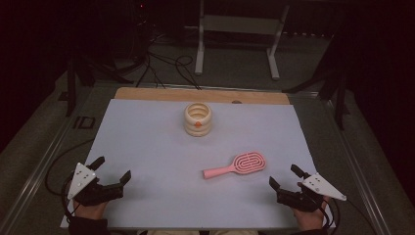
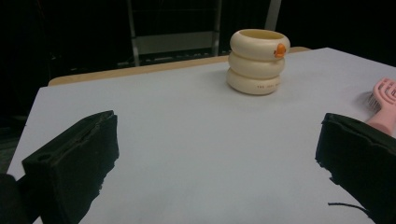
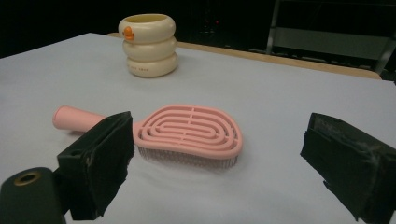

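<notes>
A pink hairbrush (image 1: 239, 165) (image 3: 189, 133) lies bristles down on the white sheet, right of centre, its handle pointing left in the high view; its head (image 2: 384, 100) shows at the right edge of the left gripper view. A cream ribbed cup (image 1: 197, 119) (image 2: 258, 61) (image 3: 147, 44) with an orange mark stands upright toward the back. My left gripper (image 1: 113, 170) (image 2: 219, 158) rests at the near left corner, open and empty. My right gripper (image 1: 285, 176) (image 3: 219, 158) sits at the near right, open and empty, with the brush just beyond its jaws.
The white sheet (image 1: 147, 147) covers a wooden table whose bare edge (image 1: 161, 94) shows at the back. Cables (image 1: 166, 68) and a metal stand (image 1: 240, 29) lie on the dark floor behind. Metal rails (image 1: 49, 156) flank the table.
</notes>
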`<state>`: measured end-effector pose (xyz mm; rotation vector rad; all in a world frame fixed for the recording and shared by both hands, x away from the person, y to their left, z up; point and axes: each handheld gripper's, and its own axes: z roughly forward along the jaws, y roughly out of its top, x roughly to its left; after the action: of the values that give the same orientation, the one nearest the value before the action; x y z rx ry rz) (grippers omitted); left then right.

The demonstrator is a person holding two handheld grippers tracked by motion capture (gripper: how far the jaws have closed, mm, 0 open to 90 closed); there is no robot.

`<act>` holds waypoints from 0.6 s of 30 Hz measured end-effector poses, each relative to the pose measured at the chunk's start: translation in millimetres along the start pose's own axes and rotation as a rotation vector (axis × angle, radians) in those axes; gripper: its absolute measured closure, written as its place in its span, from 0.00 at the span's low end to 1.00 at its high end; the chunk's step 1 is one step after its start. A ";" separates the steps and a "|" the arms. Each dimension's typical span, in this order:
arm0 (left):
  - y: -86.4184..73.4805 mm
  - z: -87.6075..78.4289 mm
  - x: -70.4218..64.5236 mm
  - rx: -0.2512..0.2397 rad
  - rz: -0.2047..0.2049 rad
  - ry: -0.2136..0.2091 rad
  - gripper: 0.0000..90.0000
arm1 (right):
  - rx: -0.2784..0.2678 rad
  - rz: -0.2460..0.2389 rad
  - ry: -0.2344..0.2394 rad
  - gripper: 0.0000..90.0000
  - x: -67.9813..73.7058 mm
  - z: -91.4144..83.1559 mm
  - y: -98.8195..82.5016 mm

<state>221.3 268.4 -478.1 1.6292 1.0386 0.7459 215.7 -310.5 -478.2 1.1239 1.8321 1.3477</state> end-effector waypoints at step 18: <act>-1.2 1.1 -2.5 0.000 0.004 0.011 0.00 | 0.039 0.016 0.011 0.10 0.5 3.5 0.3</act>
<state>220.9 265.8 -479.5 1.6293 1.0436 0.7575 218.5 -308.4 -479.0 1.1564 1.8686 1.3347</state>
